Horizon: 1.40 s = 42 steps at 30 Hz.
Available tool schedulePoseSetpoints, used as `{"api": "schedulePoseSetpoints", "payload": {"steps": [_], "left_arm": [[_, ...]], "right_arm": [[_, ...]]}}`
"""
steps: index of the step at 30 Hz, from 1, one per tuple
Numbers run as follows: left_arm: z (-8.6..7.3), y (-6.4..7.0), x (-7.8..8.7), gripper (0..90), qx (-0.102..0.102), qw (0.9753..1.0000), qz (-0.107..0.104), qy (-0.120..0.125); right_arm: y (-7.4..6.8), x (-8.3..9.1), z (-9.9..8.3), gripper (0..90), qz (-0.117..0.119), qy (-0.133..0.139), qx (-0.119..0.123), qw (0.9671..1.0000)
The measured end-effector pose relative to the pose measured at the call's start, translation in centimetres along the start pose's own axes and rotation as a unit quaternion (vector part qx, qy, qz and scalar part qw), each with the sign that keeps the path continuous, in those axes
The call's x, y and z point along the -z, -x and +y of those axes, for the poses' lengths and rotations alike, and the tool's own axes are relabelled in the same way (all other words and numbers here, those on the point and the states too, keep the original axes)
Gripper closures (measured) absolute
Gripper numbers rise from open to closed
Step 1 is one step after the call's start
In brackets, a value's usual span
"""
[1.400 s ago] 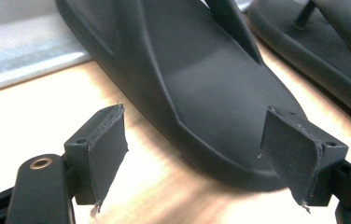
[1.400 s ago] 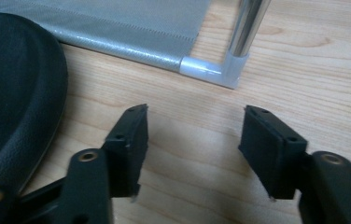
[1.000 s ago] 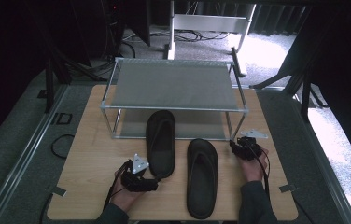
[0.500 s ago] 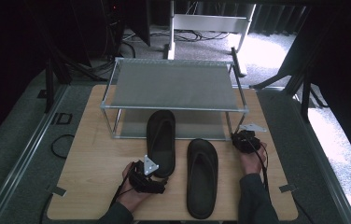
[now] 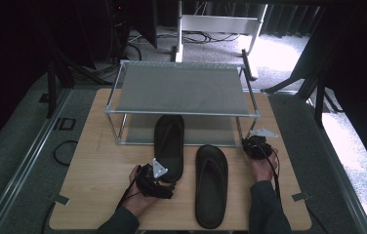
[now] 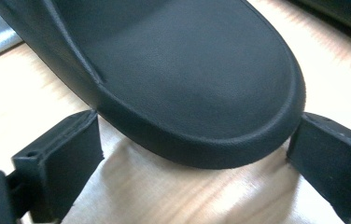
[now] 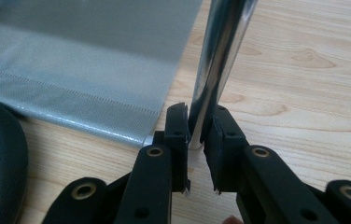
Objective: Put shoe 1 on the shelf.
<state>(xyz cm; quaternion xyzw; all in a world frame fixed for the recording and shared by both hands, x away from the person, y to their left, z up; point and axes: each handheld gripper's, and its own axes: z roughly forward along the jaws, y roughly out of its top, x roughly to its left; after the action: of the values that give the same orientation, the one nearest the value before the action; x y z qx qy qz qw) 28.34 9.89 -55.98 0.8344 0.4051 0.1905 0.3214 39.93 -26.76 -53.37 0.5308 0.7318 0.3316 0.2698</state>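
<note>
Forward goes the left gripper [image 6: 197, 154], jaws open around the sandal's [image 6: 183, 79] heel, while the right gripper [image 7: 197, 135] clamps the rack leg [image 7: 215, 60].

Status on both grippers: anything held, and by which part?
Right gripper is clamped on the shiny metal rack leg, near its foot. Left gripper is open astride the black rubber sandal's heel, holding nothing.

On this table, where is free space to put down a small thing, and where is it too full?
The table is bare on its near-left, between the left edge and the left hand-held gripper. The rack's top shelf is bare too. It is crowded at the middle: two sandals lie side by side, and the right hand-held gripper clamps the rack's front-right leg.
</note>
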Motion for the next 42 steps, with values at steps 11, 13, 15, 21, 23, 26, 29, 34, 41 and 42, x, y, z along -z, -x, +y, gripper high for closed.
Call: {"api": "schedulePoseSetpoints", "payload": {"steps": [11,13,15,21,23,26,29,34,41,42], "left_arm": [[1.0,-1.3,0.1,17.8,-0.009,0.9999,0.006,0.009],[1.2,-1.4,0.1,19.0,-0.007,0.9998,0.008,0.014],[1.4,-1.5,-0.1,20.8,-0.004,0.9997,0.019,0.017],[1.8,-1.6,-0.9,22.0,0.010,0.9997,0.022,0.009],[1.9,-1.4,-0.9,22.0,0.014,0.9996,0.024,0.010],[1.8,-1.3,-0.6,20.3,0.024,0.9995,0.015,0.016],[1.6,-1.4,0.3,18.7,0.032,0.9988,0.007,0.035],[1.9,-1.6,0.3,18.5,0.029,0.9989,0.003,0.037],[2.5,-1.9,-0.4,21.1,0.028,0.9990,0.018,0.030],[2.6,-1.9,-0.5,21.0,0.025,0.9991,0.019,0.029]], "right_arm": [[0.0,0.0,-0.1,79.4,-0.001,0.000,0.001,1.0000],[0.0,0.0,-0.1,79.4,-0.001,0.000,0.002,1.0000],[0.0,0.0,-0.1,79.4,-0.001,-0.001,0.003,1.0000],[0.0,0.0,-0.1,79.4,0.000,-0.002,0.005,1.0000],[0.0,0.0,-0.1,79.4,0.001,-0.002,0.006,1.0000],[0.0,0.0,-0.1,79.3,0.001,-0.001,0.006,1.0000],[0.0,0.0,-0.2,79.1,0.002,-0.001,0.007,1.0000],[0.0,0.1,-0.1,79.2,0.001,0.002,0.007,1.0000],[0.1,0.1,-0.1,79.5,0.002,0.003,0.006,1.0000],[0.1,0.1,-0.1,79.5,0.003,0.003,0.006,1.0000]]}}
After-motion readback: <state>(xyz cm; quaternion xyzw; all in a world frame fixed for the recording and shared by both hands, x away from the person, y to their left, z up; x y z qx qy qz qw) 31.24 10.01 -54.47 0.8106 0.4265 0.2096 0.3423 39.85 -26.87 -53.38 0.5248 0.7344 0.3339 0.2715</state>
